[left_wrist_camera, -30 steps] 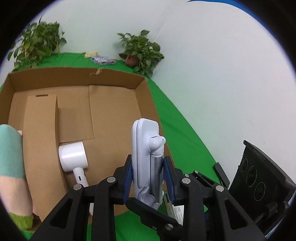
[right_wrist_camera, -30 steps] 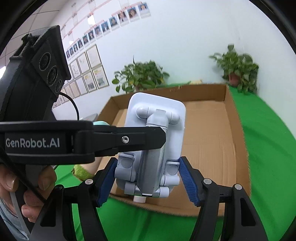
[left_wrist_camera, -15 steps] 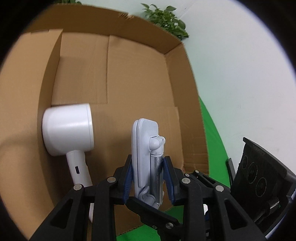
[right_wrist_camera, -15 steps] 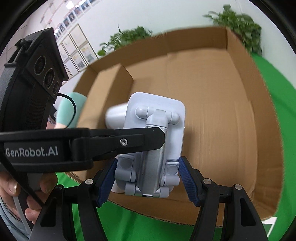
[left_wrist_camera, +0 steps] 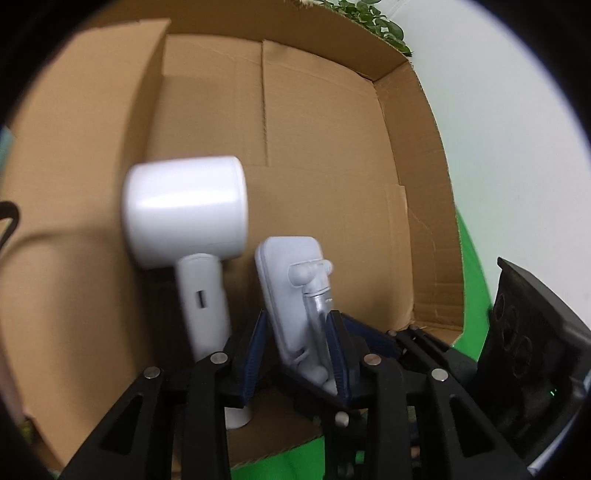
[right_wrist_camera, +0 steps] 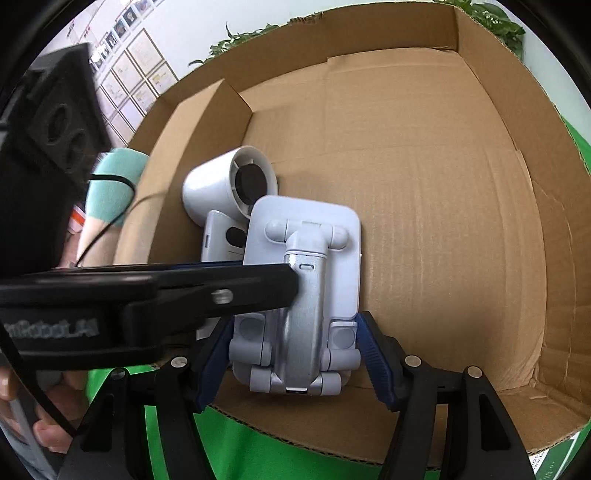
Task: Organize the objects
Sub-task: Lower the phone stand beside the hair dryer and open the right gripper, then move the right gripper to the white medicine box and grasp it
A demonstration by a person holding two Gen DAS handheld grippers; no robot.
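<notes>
A pale grey folding phone stand (left_wrist_camera: 291,291) (right_wrist_camera: 303,280) is held by both grippers just above the floor of an open cardboard box (left_wrist_camera: 332,155) (right_wrist_camera: 443,184). My left gripper (left_wrist_camera: 299,347) has widened around its lower end: the right pad touches it, the left pad stands clear. My right gripper (right_wrist_camera: 295,350) is shut on its base from both sides. A white hair dryer (left_wrist_camera: 184,229) (right_wrist_camera: 229,184) lies in the box just left of the stand.
A cardboard flap (right_wrist_camera: 207,110) stands as a divider along the box's left side. A mint and cream cloth item (right_wrist_camera: 107,195) lies beyond it. Green cloth (right_wrist_camera: 258,454) covers the table around the box. A potted plant (left_wrist_camera: 369,18) is behind the box.
Both grippers have carried the stand forward and down into the box, beside the hair dryer. The left jaws have widened and the stand now tilts between them.
</notes>
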